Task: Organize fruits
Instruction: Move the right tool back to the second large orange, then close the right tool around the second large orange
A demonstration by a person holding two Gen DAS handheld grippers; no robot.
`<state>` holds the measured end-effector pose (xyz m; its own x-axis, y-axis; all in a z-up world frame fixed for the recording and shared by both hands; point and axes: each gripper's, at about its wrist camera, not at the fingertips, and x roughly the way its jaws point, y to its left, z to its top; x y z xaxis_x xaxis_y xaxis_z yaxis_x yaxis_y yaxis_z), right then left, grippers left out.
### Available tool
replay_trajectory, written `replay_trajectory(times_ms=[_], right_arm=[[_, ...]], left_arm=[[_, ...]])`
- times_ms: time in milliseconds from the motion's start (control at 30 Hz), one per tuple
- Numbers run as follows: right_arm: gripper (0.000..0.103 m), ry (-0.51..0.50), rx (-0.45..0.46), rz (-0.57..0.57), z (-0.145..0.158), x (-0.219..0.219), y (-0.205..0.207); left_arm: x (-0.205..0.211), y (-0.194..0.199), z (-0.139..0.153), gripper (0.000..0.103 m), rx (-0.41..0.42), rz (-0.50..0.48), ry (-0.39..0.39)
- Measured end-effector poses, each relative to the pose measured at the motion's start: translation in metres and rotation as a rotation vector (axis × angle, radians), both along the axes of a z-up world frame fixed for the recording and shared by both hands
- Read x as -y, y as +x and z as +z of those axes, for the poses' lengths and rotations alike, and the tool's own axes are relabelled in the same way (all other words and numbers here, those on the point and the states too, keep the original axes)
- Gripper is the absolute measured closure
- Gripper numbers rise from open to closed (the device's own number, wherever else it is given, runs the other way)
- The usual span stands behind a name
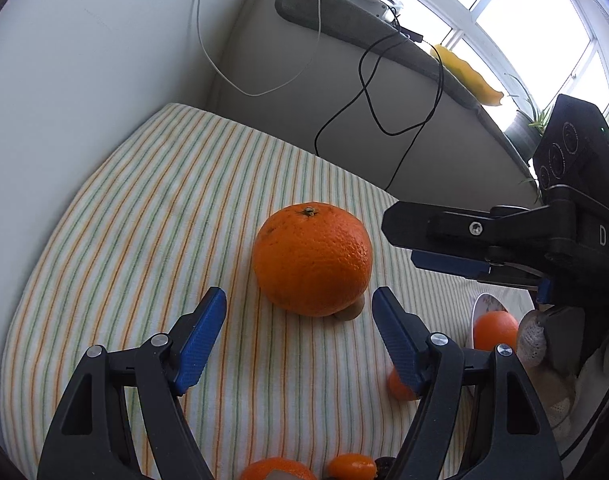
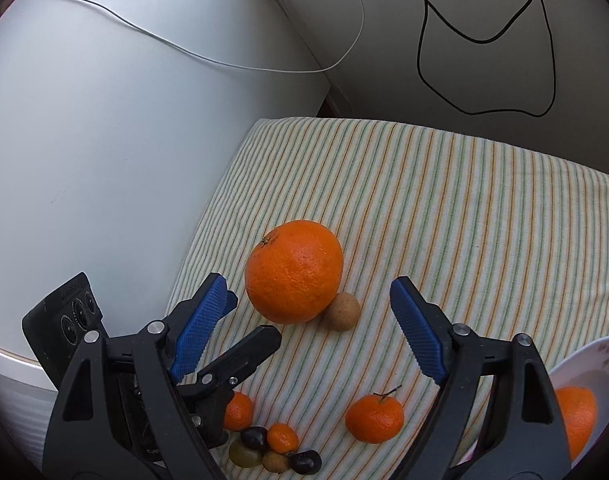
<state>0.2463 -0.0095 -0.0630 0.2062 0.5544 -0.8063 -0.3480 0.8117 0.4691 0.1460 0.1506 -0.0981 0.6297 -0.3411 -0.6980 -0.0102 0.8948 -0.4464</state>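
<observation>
The left gripper [image 1: 299, 338] stood spread wide and empty in the left wrist view, its blue pads [image 1: 200, 342] flanking open cloth just short of the big orange [image 1: 312, 258]. That orange sat stem-up on the striped cloth [image 1: 144, 208], a small brown fruit [image 1: 352, 312] touching its lower right side. Right of the orange, the right gripper [image 1: 432, 248] reached in side-on; from here I could not tell its spread. Below it a white bowl [image 1: 478, 308] held another orange [image 1: 496, 330].

In the right wrist view the right gripper [image 2: 310, 332] was spread wide and empty too, the big orange [image 2: 294, 272] just beyond its left pad. Nearer than the orange lay a mandarin [image 2: 374, 418] and a cluster of small fruits [image 2: 272, 446].

The big orange was probably firm, fairly heavy and prone to roll; gripping across its widest middle seemed safest.
</observation>
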Motion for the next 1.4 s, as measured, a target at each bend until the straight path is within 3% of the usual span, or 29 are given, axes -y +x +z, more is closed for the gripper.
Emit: replay_trajectory(times_ms=[800,1000,1400], right_arm=[[0.017,0.036,-0.115,0.032,-0.037,-0.029,0.021],[0.031,0.047,-0.134,0.042,-0.043,-0.037,0.023],[0.033,0.057,-0.14,0.043,-0.044,-0.034,0.023]], left_arm=[[-0.003,0.019,-0.006,0.027,-0.017,-0.039,-0.078],[0.001,0.026,-0.005,0.028,-0.015,-0.041,-0.07],[0.007,0.026,-0.002,0.032,0.001,-0.054,-0.034]])
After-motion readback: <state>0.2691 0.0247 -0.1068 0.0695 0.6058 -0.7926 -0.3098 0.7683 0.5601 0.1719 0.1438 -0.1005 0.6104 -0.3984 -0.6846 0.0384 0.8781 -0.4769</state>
